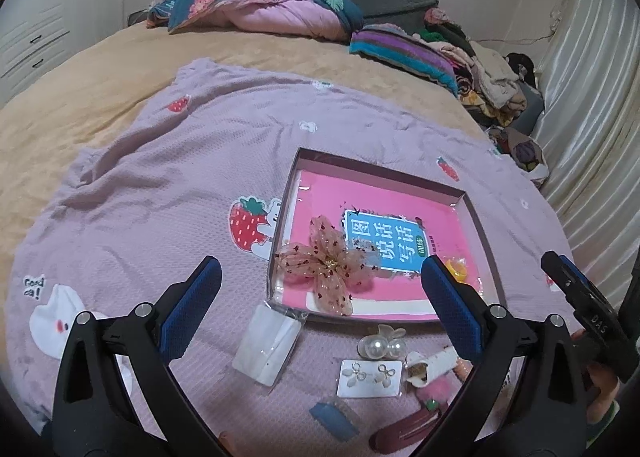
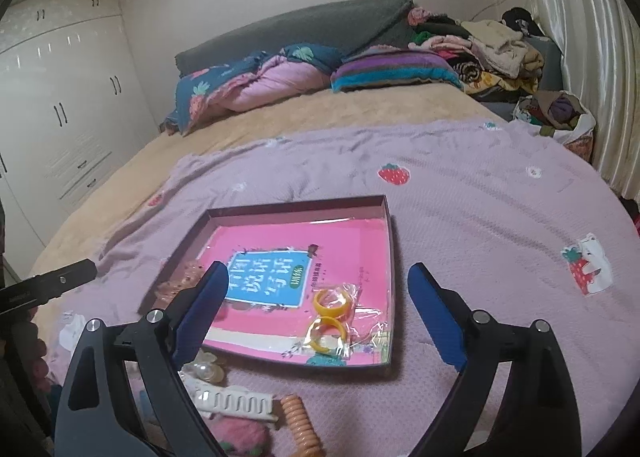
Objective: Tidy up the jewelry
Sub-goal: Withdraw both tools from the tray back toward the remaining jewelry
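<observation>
Both grippers, left and right, gape empty; take the near earring card by its edge, then drop it flat in the tray.

I'm in a bedroom. Tan plush-covered bed fills the view, lilac strawberry-print blanket spread across it. Dark grey padded headboard at the far end, folded navy-and-pink quilt and striped purple-teal pillow against it. Heap of mixed clothes in the far right corner. White glossy wardrobe with black handles on the left wall, cream satin curtain on the right. Plain off-white walls, dim even light.
</observation>
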A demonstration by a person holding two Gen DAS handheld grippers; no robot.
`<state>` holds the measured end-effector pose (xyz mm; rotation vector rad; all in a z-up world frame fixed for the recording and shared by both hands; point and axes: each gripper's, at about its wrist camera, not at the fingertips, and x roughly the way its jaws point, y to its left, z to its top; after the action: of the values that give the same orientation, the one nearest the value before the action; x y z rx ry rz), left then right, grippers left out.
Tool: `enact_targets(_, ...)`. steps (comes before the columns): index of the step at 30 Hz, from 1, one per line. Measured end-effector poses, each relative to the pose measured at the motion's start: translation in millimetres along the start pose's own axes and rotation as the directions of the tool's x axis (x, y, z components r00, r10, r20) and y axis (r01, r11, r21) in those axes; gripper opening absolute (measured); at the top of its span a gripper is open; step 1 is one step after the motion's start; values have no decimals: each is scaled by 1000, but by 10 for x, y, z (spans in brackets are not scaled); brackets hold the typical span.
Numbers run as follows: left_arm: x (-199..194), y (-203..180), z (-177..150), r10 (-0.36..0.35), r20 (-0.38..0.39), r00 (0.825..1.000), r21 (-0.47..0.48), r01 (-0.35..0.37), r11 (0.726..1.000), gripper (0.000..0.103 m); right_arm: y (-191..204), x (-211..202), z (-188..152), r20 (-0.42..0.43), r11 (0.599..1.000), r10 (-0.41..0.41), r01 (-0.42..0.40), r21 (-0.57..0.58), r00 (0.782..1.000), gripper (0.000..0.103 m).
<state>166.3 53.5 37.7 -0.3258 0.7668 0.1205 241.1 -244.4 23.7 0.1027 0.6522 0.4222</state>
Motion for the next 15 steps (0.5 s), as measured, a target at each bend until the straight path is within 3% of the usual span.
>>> enact_targets(15, -405, 100, -115, -23, 61, 998, 0, 23, 1000, 93, 255, -498, -160, 7, 999, 31, -31, -44, 999, 91)
